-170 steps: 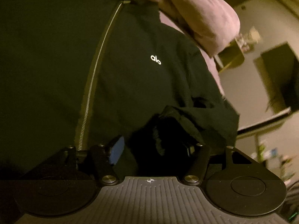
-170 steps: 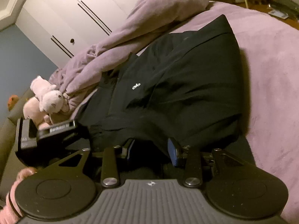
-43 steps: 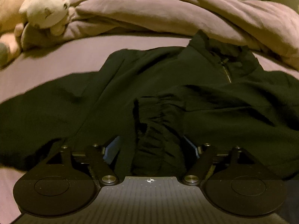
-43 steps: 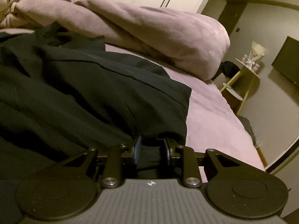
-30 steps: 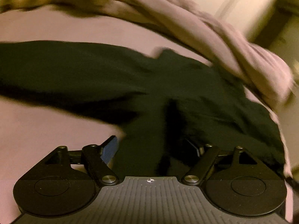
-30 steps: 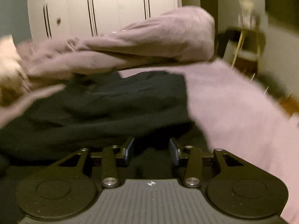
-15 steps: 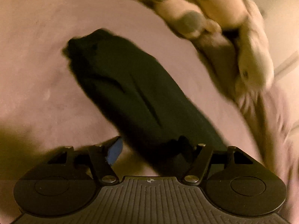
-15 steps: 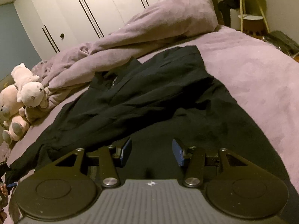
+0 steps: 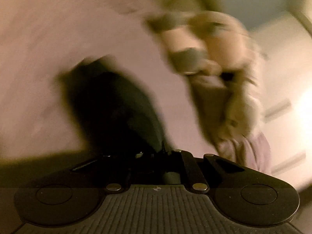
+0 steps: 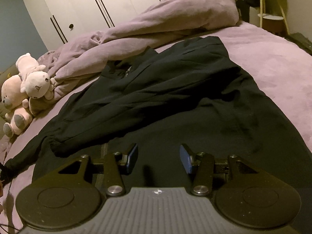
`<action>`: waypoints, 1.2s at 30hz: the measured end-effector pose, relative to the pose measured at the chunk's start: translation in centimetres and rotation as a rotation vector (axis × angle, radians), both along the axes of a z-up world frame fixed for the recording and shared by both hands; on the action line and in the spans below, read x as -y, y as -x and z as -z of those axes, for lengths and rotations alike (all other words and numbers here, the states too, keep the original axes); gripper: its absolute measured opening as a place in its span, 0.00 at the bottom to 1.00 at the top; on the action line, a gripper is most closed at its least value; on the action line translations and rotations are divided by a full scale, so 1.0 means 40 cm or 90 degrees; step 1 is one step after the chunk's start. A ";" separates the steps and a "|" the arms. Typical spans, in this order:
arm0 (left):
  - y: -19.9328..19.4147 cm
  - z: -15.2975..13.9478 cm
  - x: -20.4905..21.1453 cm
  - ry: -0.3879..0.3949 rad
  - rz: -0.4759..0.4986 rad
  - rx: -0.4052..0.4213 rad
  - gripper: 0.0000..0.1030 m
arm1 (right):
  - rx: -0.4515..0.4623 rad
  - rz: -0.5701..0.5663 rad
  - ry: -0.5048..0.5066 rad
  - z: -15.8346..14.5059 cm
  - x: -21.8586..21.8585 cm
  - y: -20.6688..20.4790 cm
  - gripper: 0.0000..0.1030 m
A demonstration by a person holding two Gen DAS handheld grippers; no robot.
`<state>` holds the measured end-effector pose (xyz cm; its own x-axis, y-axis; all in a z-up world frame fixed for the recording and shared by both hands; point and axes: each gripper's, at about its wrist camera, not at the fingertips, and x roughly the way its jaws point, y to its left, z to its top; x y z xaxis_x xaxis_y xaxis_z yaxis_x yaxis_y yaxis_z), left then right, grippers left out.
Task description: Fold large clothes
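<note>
Left wrist view, blurred: left tongs [image 9: 158, 152] clenched on black sleeve [image 9: 113, 105]. Right wrist view: whole black jacket [image 10: 175, 105] on bed [image 10: 273, 58], right tongs [image 10: 159, 160] released above it.

Ahead of my right gripper [image 10: 158, 159] the black zip-up jacket [image 10: 175, 101] lies flat across the mauve bedspread [image 10: 273, 58], nothing standing on it. Bare bedspread runs open along its right side. The far edge is walled by the heaped mauve duvet [image 10: 165, 21]. To the left, two pale plush toys [image 10: 25, 89] crowd the strip near the jacket's outstretched sleeve [image 9: 117, 105], which reaches toward them.
</note>
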<state>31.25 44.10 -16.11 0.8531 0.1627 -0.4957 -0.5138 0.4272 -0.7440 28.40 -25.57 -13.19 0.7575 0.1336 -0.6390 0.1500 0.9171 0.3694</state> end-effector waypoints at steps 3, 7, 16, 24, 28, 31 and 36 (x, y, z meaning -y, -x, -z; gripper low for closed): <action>-0.046 -0.120 0.105 -0.088 0.107 0.042 0.08 | 0.005 0.001 -0.006 -0.005 0.015 0.007 0.46; -0.117 -0.278 0.380 -0.173 0.311 0.140 0.08 | 0.025 0.004 -0.014 -0.020 0.033 0.030 0.46; -0.134 -0.251 0.986 -0.249 0.691 0.096 0.40 | 0.044 0.014 -0.046 -0.047 0.094 0.067 0.46; -0.054 -0.157 0.935 -0.348 0.611 -0.091 0.66 | 0.050 -0.038 -0.118 -0.058 0.128 -0.038 0.46; -0.036 -0.159 0.842 -0.357 0.539 -0.145 0.67 | 0.046 -0.058 -0.169 -0.054 0.092 -0.162 0.49; -0.046 -0.149 0.781 -0.348 0.508 -0.158 0.68 | -0.002 -0.045 -0.257 -0.014 0.077 -0.252 0.49; -0.042 -0.117 0.745 -0.317 0.497 -0.182 0.68 | -0.057 0.005 -0.323 0.064 0.047 -0.320 0.49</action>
<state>32.91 14.31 -11.43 0.6680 -0.1508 -0.7287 -0.0848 0.9574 -0.2759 41.20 -27.47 -15.76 0.7045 0.4391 -0.5575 0.2072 0.6241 0.7533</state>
